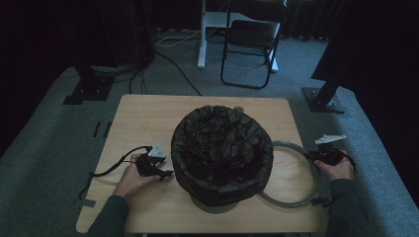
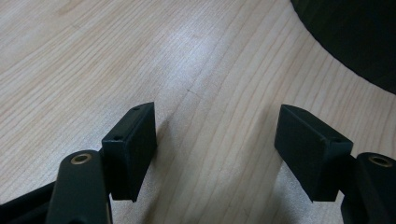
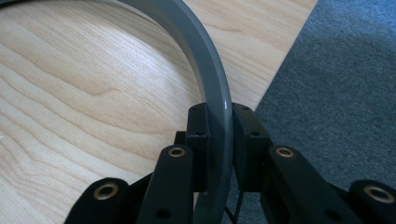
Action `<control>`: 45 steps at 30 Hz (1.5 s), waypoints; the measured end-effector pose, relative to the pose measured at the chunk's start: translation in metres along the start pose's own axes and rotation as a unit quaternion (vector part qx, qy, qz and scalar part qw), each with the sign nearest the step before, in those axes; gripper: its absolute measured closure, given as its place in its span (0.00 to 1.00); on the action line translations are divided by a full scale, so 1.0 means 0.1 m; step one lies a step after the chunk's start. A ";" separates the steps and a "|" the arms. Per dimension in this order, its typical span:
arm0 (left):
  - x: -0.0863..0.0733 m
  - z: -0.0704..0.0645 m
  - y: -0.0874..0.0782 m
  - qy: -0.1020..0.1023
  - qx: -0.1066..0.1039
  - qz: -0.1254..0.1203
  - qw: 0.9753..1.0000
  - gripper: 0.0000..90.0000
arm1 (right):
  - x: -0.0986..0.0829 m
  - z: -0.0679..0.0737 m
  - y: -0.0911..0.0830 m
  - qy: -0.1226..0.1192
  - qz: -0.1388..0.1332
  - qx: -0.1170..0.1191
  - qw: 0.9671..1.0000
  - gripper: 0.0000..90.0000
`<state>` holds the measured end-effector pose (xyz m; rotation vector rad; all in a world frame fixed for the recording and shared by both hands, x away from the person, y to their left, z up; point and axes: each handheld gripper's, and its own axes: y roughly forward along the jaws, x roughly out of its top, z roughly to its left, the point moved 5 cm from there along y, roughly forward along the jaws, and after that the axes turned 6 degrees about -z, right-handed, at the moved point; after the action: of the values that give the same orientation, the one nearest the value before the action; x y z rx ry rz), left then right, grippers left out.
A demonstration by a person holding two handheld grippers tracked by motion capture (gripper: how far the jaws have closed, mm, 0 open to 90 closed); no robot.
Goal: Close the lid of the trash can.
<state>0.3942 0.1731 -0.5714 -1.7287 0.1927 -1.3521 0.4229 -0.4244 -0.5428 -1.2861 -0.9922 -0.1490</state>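
A round bin lined with a crumpled black bag (image 1: 221, 150) stands in the middle of the wooden table (image 1: 143, 118). To its right a grey ring (image 1: 295, 202) lies flat on the table, partly tucked behind the bin. My right gripper (image 1: 323, 157) is shut on the ring's rim (image 3: 212, 88) at the table's right edge. My left gripper (image 1: 165, 174) rests low over the bare wood just left of the bin, open, with nothing between its pads (image 2: 135, 144). The bag's dark edge (image 2: 355, 37) shows at the upper right of the left gripper view.
Grey carpet (image 3: 336, 93) lies beyond the table's right edge. A black folding chair (image 1: 252, 44) and a white desk leg (image 1: 201, 34) stand behind the table. Black stand bases (image 1: 89, 91) sit at both far corners, with cables on the floor.
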 end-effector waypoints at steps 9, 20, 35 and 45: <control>-0.02 0.03 -0.01 -0.009 0.002 -0.015 1.000 0.33 | 0.04 -0.04 -0.08 -0.005 0.002 0.001 1.000 0.88; -0.06 0.01 0.02 -0.005 0.005 -0.029 1.000 0.21 | 0.17 -0.11 -0.25 -0.015 0.001 -0.007 1.000 0.88; -0.09 -0.04 0.04 0.005 -0.005 -0.049 0.999 0.12 | 0.24 -0.18 -0.44 -0.018 -0.006 -0.012 1.000 0.88; -0.09 -0.04 0.05 0.002 -0.003 -0.053 0.999 0.12 | 0.30 -0.20 -0.53 -0.017 -0.012 -0.012 1.000 0.88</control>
<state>0.3891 0.1741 -0.5813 -1.7622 0.1089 -1.4340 0.4196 -0.4459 -0.4828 -1.3024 -1.0385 -0.1576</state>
